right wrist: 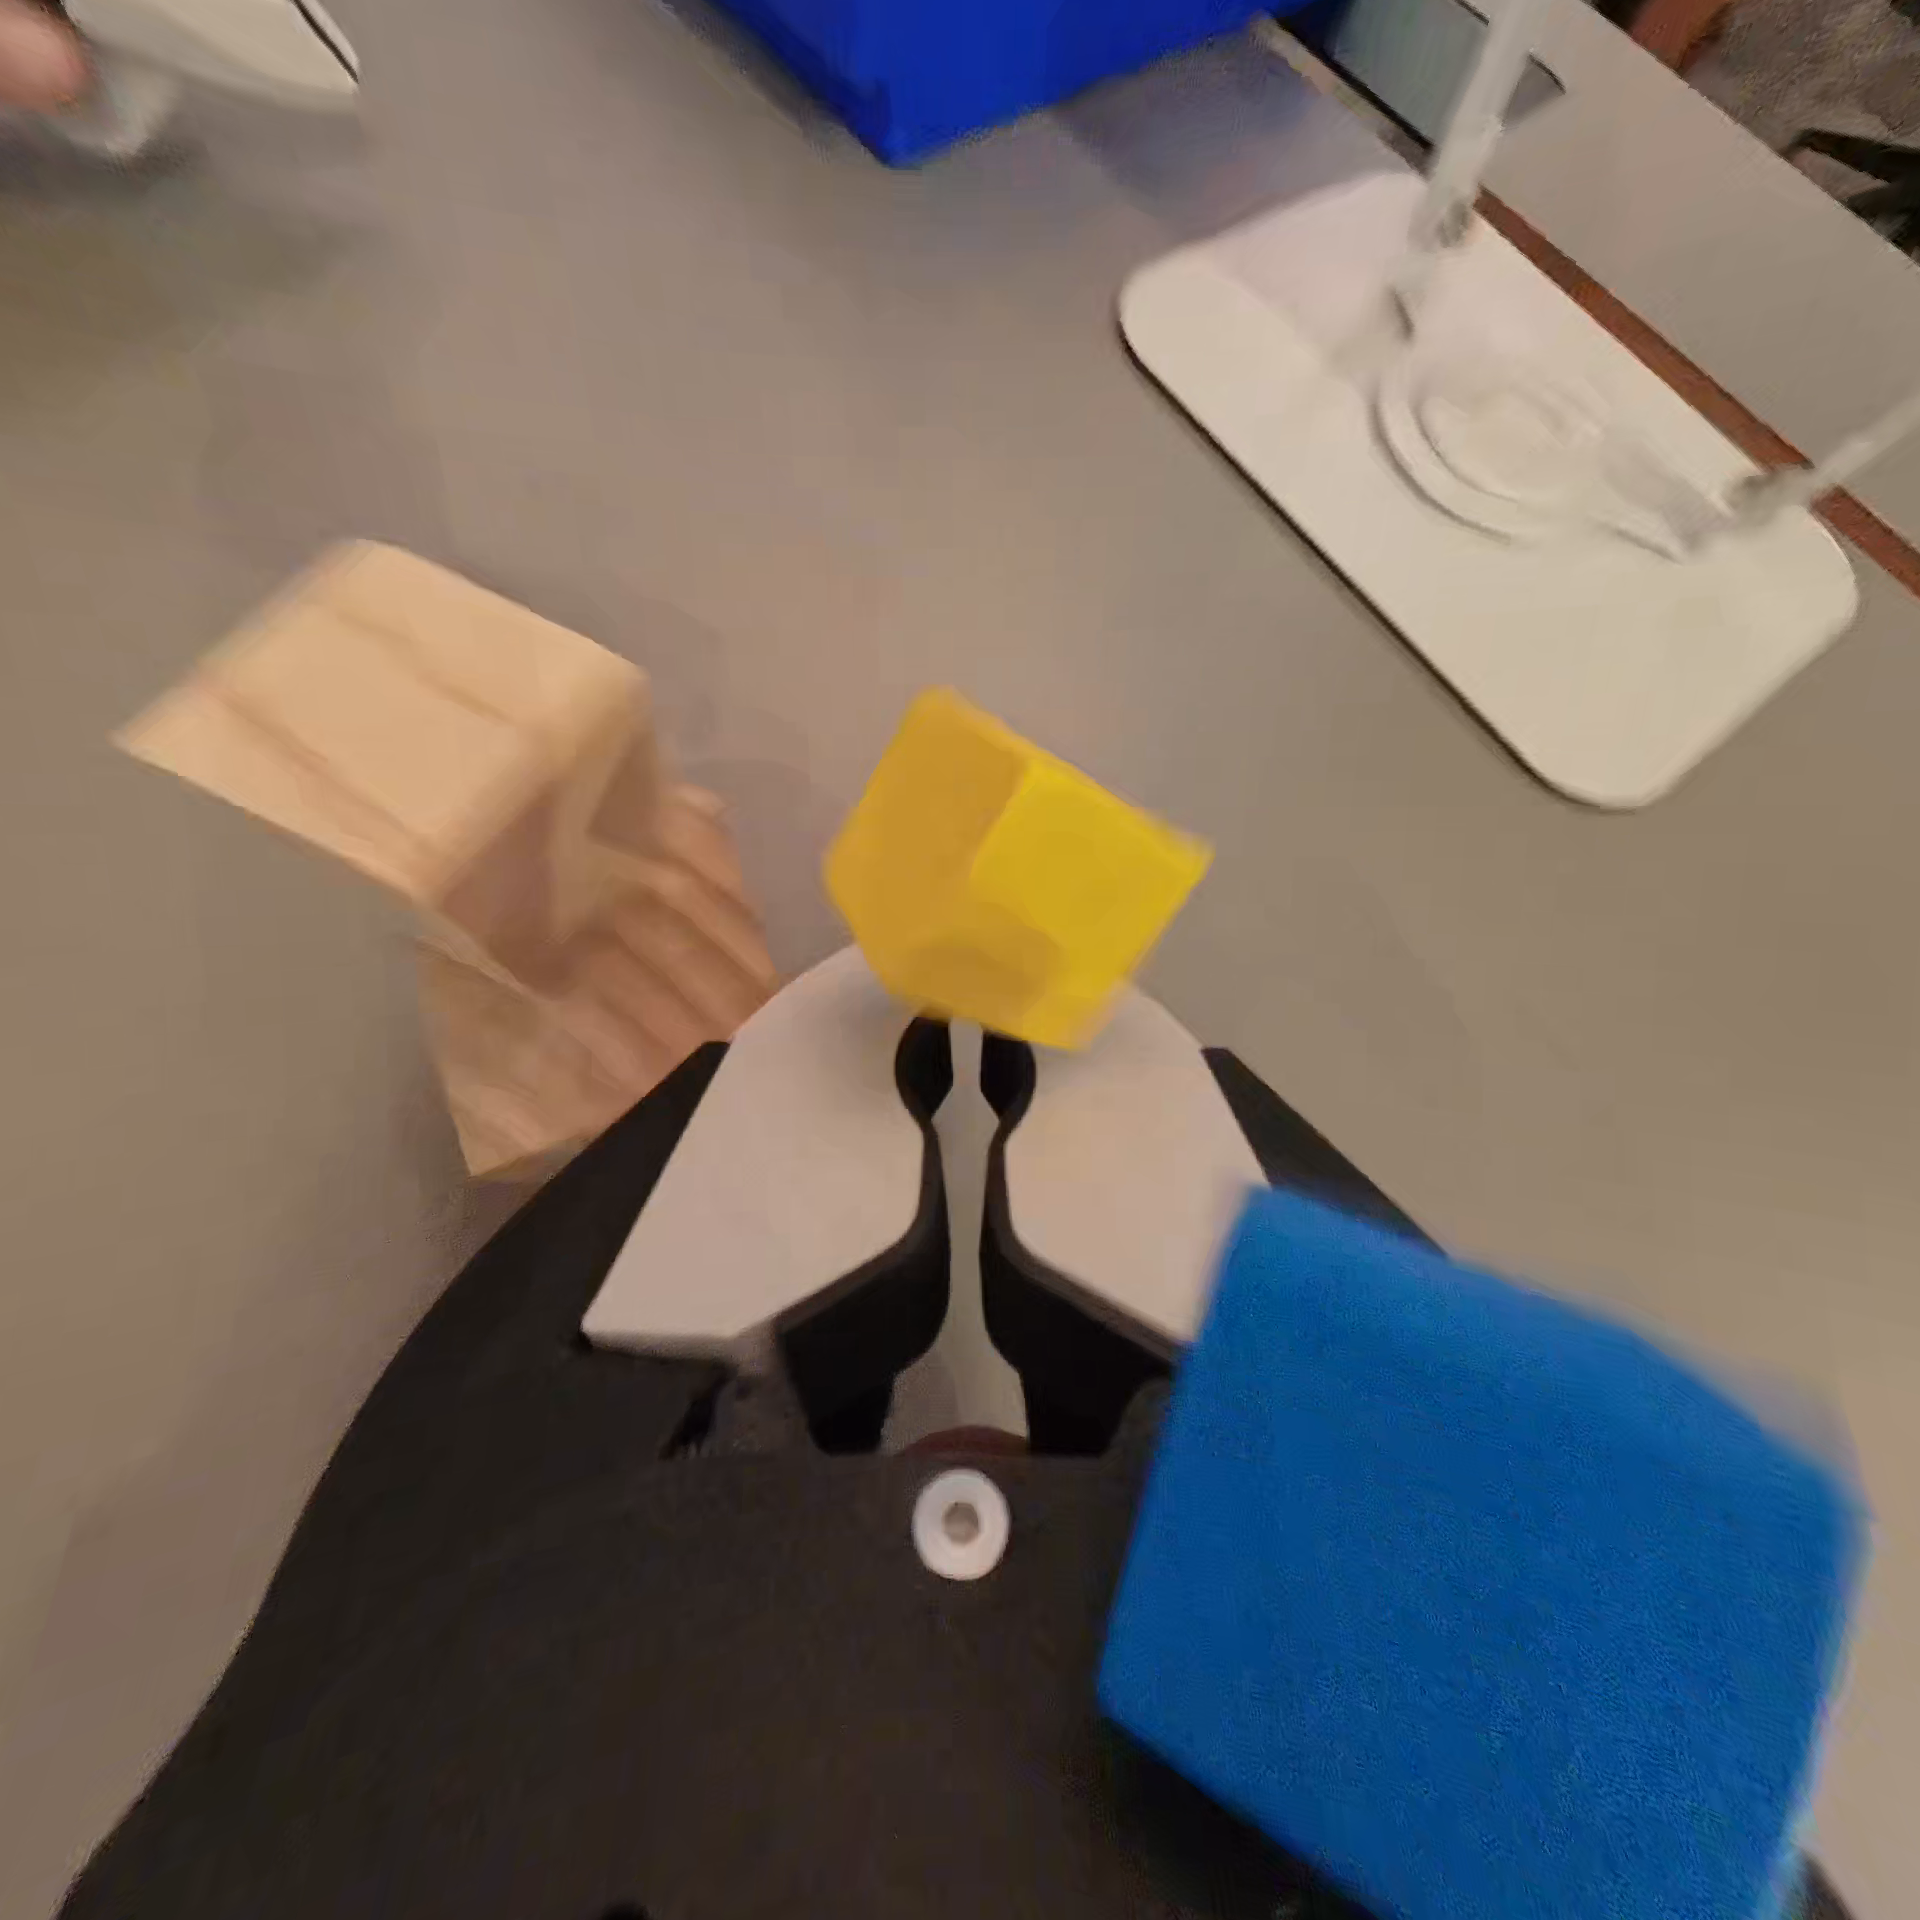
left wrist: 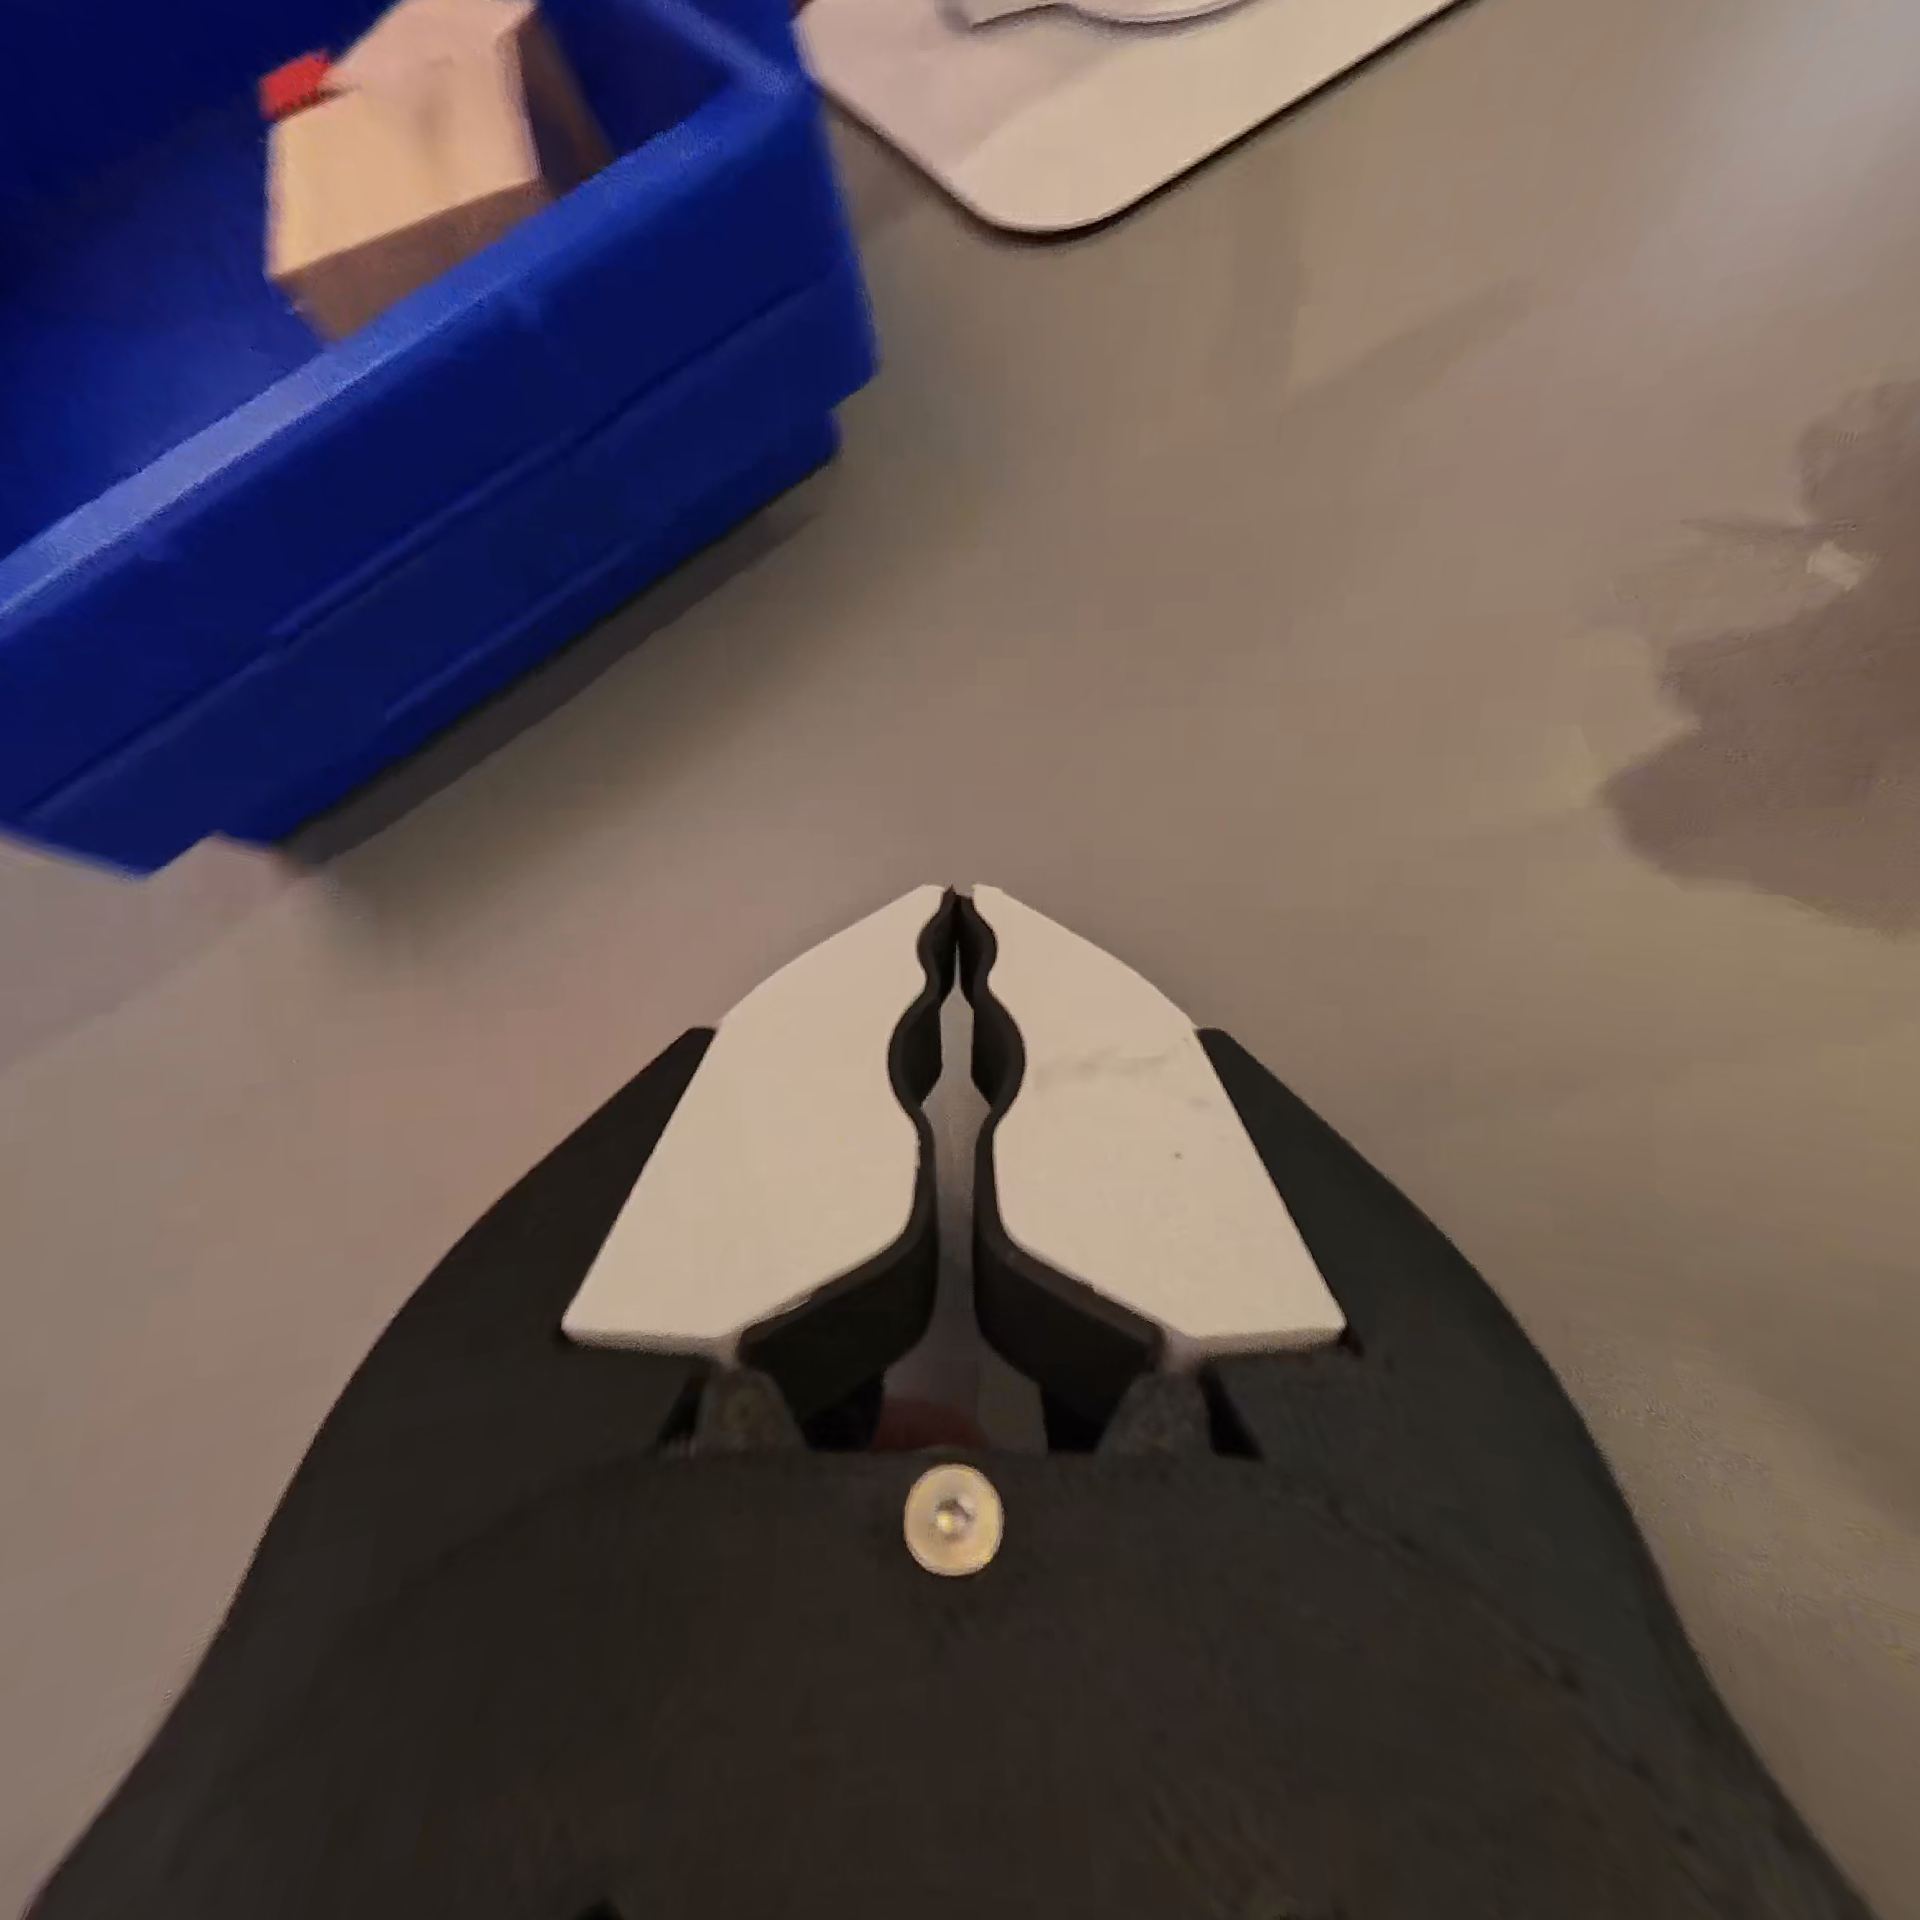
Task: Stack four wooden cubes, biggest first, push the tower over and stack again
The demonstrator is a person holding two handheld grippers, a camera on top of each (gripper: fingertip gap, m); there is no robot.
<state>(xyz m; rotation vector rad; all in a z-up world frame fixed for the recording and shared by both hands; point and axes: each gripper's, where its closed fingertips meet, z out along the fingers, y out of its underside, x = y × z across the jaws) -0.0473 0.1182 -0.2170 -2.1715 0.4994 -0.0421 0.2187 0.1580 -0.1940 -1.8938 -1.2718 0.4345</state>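
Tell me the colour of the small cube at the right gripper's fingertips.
Yellow cube, clearest in the right wrist view.

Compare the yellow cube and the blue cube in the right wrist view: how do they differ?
The yellow cube is smaller in frame than the blue cube. The yellow cube sits tilted at the tips of the shut right gripper; the blue cube covers the gripper's right side, nearest the camera. The blue cube's surface looks fuzzy, the yellow cube's smooth. Both are motion-blurred.
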